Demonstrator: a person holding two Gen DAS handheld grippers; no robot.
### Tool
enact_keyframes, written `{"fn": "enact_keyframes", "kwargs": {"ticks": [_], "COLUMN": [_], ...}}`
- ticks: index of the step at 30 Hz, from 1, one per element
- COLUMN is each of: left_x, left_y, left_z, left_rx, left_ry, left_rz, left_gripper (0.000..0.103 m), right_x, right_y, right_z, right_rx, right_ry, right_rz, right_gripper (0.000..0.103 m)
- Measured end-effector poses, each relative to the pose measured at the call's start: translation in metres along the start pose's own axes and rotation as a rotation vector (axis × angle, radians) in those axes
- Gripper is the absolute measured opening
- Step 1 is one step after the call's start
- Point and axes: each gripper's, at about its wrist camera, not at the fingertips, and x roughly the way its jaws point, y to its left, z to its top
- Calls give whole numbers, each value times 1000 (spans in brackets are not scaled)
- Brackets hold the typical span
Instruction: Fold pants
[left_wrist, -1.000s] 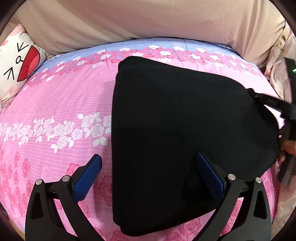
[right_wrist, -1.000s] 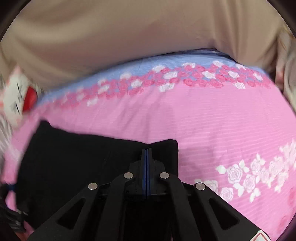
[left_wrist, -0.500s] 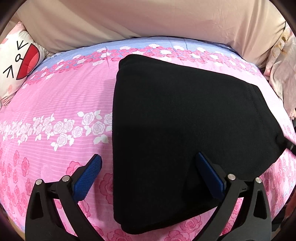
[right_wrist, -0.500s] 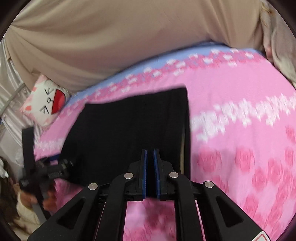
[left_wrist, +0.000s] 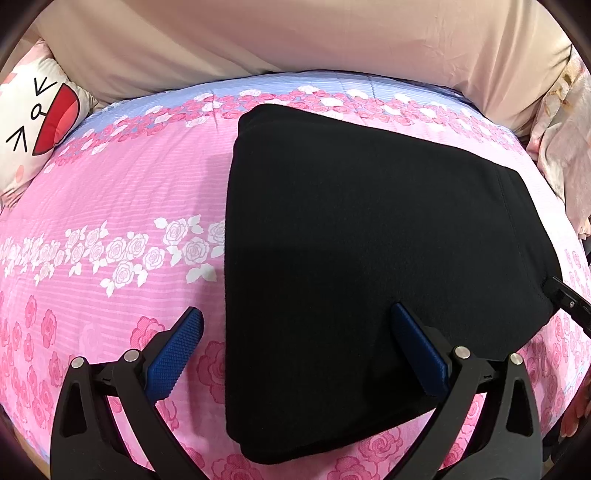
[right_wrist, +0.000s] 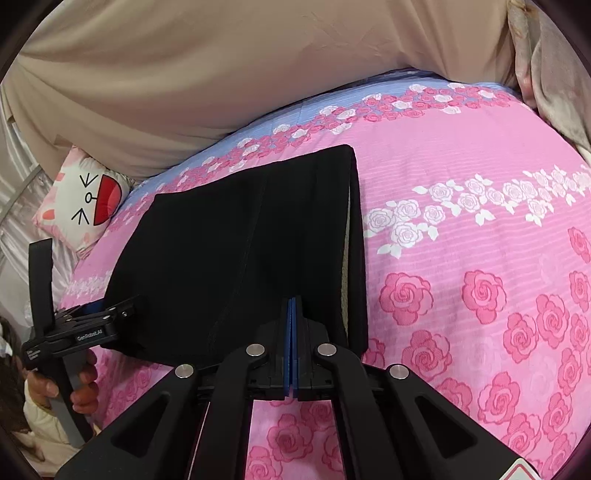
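Observation:
The black pants (left_wrist: 369, 258) lie folded into a flat block on the pink rose bedspread (left_wrist: 110, 192). My left gripper (left_wrist: 295, 332) hangs open over the block's near left edge. One blue pad (left_wrist: 177, 350) is above the bedspread, the other above the cloth. In the right wrist view the pants (right_wrist: 229, 251) lie ahead, and my right gripper (right_wrist: 291, 314) is shut at their near edge with nothing seen between its pads. Its tip (left_wrist: 569, 302) shows by the pants' right corner in the left wrist view. The left gripper (right_wrist: 114, 310) sits at the far left corner.
A white cartoon-face pillow (left_wrist: 37, 122) lies at the bed's far left corner. Beige cloth (left_wrist: 295, 37) rises behind the bed, and pale crumpled fabric (left_wrist: 565, 147) sits at the right. A person's hand (right_wrist: 81, 391) grips the left gripper's handle.
My shut right gripper slid off the top of the pants to their edge, and its view swung to show the whole block. The left gripper stayed put.

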Motion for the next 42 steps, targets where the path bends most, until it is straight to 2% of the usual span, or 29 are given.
{"fn": "enact_keyframes", "kwargs": {"ticks": [4,6,7,8,9,10,12,13,14,16,18,19,25,27,28,29,31,33,36,39,42], "left_x": [-15,-29,-35,-41,-43,-41,-32,-24,-19,-7,3,7,16,19,20,20,19,10,-7,-16,-24], "left_y": [0,7,14,25,34,48,68,75,78,77,67,62,31,22,18,15,11,9,9,6,4], "left_z": [-1,-3,-4,-5,-4,-4,-4,-5,-6,-7,-7,-7,4,9,11,12,13,15,17,19,20], "left_rx": [29,33,22,-5,-33,-82,-159,-194,-210,-226,-230,-222,-164,-148,-138,-126,-116,-102,-87,-66,-51], "left_ry": [-5,-37,-49,-53,-48,-30,-2,21,36,71,110,123,119,111,110,103,95,78,55,43,31], "left_rz": [4,-17,-37,-79,-115,-160,-204,-205,-209,-246,-326,-364,-394,-350,-327,-287,-250,-238,-229,-213,-204], "left_gripper": [98,98,98,98,98,98,98,98,98,98,98,98,98,98,97,93,84,61,38,32,30], "right_x": [-8,-17,-22,-26,-30,-33,-33,-30,-24,-6,9,16,22,26,28,34,38,34,23,12,-3], "right_y": [-1,-4,-6,-8,-9,-10,-10,-12,-16,-27,-32,-34,-39,-35,-34,-34,-38,-33,-22,-7,2], "right_z": [-1,-1,-1,0,0,-1,-1,-1,-1,-3,-7,-8,1,4,5,5,4,4,3,8,12], "right_rx": [25,51,55,57,57,47,11,6,22,104,179,207,270,257,253,255,284,274,236,202,164], "right_ry": [6,7,3,0,-7,-18,-20,-9,9,76,124,128,97,90,84,89,79,66,35,6,-23], "right_rz": [21,41,58,75,69,13,-57,-59,-39,85,189,231,293,288,276,263,290,275,236,230,226], "right_gripper": [2,14,34,61,73,82,82,82,82,82,83,87,87,76,61,50,47,44,42,40,40]}}
